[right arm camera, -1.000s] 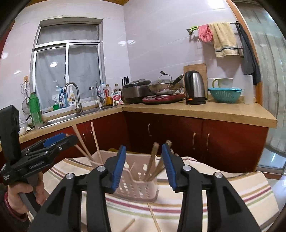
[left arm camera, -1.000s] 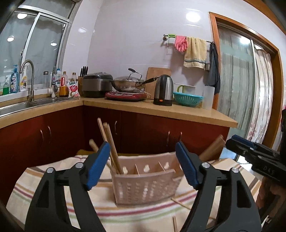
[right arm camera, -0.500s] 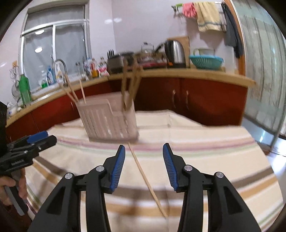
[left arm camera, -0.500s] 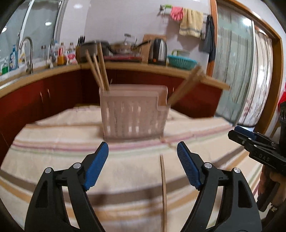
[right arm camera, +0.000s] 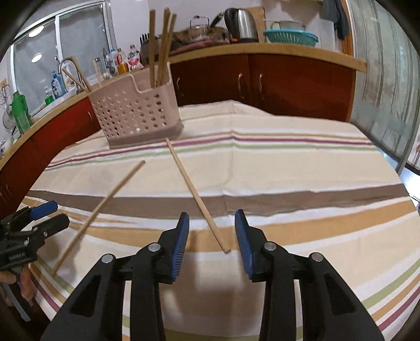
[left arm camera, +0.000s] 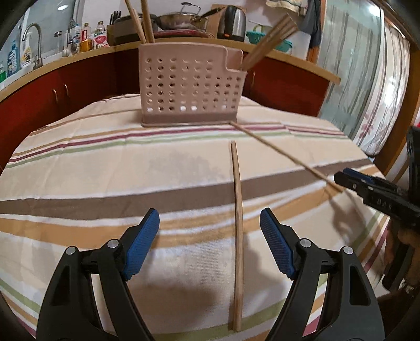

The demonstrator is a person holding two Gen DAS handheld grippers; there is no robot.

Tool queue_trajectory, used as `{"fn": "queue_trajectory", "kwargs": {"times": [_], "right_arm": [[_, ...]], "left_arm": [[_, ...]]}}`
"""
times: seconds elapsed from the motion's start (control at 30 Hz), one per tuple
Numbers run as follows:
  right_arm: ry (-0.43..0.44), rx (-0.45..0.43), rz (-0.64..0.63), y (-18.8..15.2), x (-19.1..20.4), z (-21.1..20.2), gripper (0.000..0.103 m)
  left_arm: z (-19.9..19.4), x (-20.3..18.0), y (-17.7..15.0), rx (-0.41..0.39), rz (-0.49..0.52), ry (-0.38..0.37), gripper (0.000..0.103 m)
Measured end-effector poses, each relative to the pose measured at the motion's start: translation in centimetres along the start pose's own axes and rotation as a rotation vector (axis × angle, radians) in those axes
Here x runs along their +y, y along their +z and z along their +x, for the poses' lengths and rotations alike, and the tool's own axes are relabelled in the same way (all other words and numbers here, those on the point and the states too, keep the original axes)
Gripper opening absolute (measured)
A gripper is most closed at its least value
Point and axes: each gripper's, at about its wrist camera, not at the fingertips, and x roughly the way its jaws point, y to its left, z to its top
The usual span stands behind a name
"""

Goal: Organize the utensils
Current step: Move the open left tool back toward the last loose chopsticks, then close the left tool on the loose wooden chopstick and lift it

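A pink perforated utensil holder (left arm camera: pixel 190 86) stands on the striped tablecloth (left arm camera: pixel 105 162) with several chopsticks upright in it; it also shows in the right wrist view (right arm camera: pixel 136 112). Two loose chopsticks lie on the cloth. One (left arm camera: pixel 237 223) lies between the fingers of my open left gripper (left arm camera: pixel 209 246), nearer the right finger; it shows in the right wrist view (right arm camera: pixel 102 212). The other (right arm camera: pixel 197 196) runs from the holder's base to just in front of my open right gripper (right arm camera: pixel 212 242); it shows in the left wrist view (left arm camera: pixel 283 154). Both grippers hover low over the cloth.
A kitchen counter (right arm camera: pixel 262 49) with dark red cabinets runs behind the table, carrying a kettle (right arm camera: pixel 242 25), a wok, a teal basket (right arm camera: pixel 290 36) and a sink at the left. A curtained glass door (left arm camera: pixel 367 78) is at the right. The table edge is near both grippers.
Both grippers have dropped from above the holder and pulled back toward the near table edge, now low over the cloth, each at a loose chopstick. Both stay open.
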Motion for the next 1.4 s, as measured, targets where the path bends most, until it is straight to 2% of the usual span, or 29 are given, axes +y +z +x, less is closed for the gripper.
{"fn": "queue_trajectory", "kwargs": {"times": [0.1,0.17,0.3,0.43,0.53,0.67,0.87,0.97,1.0,1.03,1.1,1.27,1.37,1.4], "right_arm": [[-0.005,0.031,-0.002,-0.5,-0.1,0.5,0.031],[-0.003,0.054,-0.009,-0.7,-0.1,0.8,0.021],[0.001,0.075,-0.022,-1.1,0.2,1.1,0.01],[0.005,0.072,-0.047,-1.7,0.9,0.6,0.006],[0.016,0.067,-0.058,-2.3,1.5,0.1,0.006],[0.045,0.067,-0.08,-3.2,2.6,-0.8,0.006],[0.091,0.074,-0.106,-4.2,4.5,-1.9,0.006],[0.099,0.069,-0.119,-4.5,5.2,-2.0,0.006],[0.102,0.064,-0.117,-4.5,5.3,-2.0,0.006],[0.105,0.061,-0.115,-4.5,5.2,-2.1,0.006],[0.112,0.056,-0.106,-4.6,5.1,-2.1,0.007],[0.109,0.048,-0.099,-5.0,5.0,-2.1,0.012],[0.106,0.038,-0.109,-5.1,5.3,-2.2,0.014],[0.105,0.034,-0.111,-5.2,5.3,-2.2,0.014]], "left_arm": [[0.3,-0.2,-0.6,0.02,0.01,-0.006,0.077],[0.6,-0.3,-0.9,0.032,0.011,-0.009,0.073],[1.0,-0.5,-1.3,0.062,0.024,-0.019,0.054],[0.9,-1.0,-1.5,0.061,0.061,-0.012,0.041],[0.7,-1.1,-1.7,0.057,0.086,0.002,0.024],[0.4,-0.2,-1.8,0.052,0.073,0.023,0.01],[0.0,2.1,-1.8,0.049,0.007,0.074,0.009],[-0.3,2.5,-1.8,0.057,-0.007,0.072,0.01],[-0.6,2.8,-1.9,0.056,-0.023,0.07,0.014],[-0.7,2.9,-2.0,0.055,-0.034,0.067,0.03],[-1.4,3.2,-2.4,0.041,-0.062,0.057,0.049],[-1.8,2.9,-3.3,0.045,-0.022,0.054,0.049],[-2.0,2.7,-3.6,0.035,0.009,0.061,0.034],[-2.1,2.7,-3.7,0.031,0.011,0.061,0.026]]}}
